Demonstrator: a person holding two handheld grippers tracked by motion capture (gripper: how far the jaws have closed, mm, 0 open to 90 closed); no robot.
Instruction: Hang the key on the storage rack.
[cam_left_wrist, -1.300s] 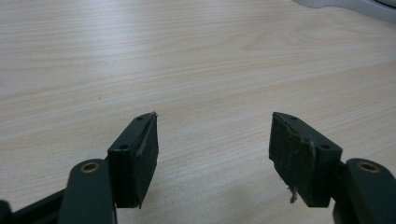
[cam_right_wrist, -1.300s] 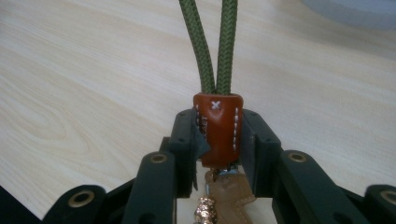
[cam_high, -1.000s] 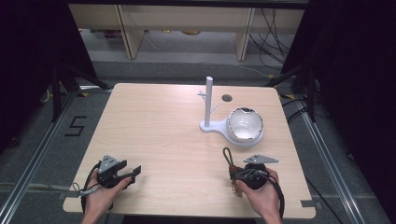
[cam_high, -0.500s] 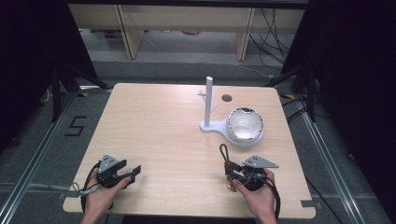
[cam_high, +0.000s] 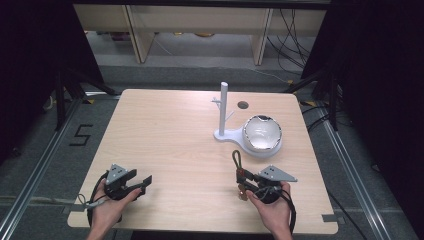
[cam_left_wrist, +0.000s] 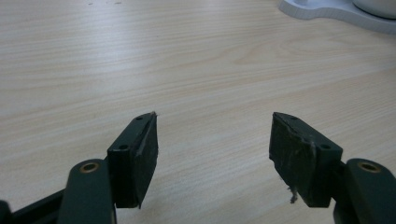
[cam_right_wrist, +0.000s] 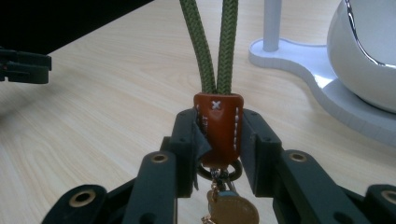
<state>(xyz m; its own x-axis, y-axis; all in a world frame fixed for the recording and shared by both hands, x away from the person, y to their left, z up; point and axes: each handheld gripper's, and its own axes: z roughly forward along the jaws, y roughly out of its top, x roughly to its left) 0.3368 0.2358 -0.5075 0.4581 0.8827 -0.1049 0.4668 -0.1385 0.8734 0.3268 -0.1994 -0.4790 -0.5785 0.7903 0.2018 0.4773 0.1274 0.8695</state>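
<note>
In the lower right of the high view, the right gripper (cam_high: 242, 176) pinches a keychain (cam_high: 237, 162) by its brown leather tab (cam_right_wrist: 218, 128), its jaws pressed on both sides of the tab, the green cord loop (cam_right_wrist: 212, 46) rising above them and a brass key (cam_right_wrist: 232, 210) dangling below. Toward the lower left of that view, the left gripper (cam_high: 146, 181) rests low over the wooden table (cam_high: 170, 135) with its jaws spread apart and nothing between them. Right of centre stands a white stand (cam_high: 223, 112), its base (cam_right_wrist: 299, 58) joined to a white bowl (cam_high: 262, 134).

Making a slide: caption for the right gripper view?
Right gripper jaws clamp a keychain's brown leather tab, green cord loop rising toward the white stand.
</note>
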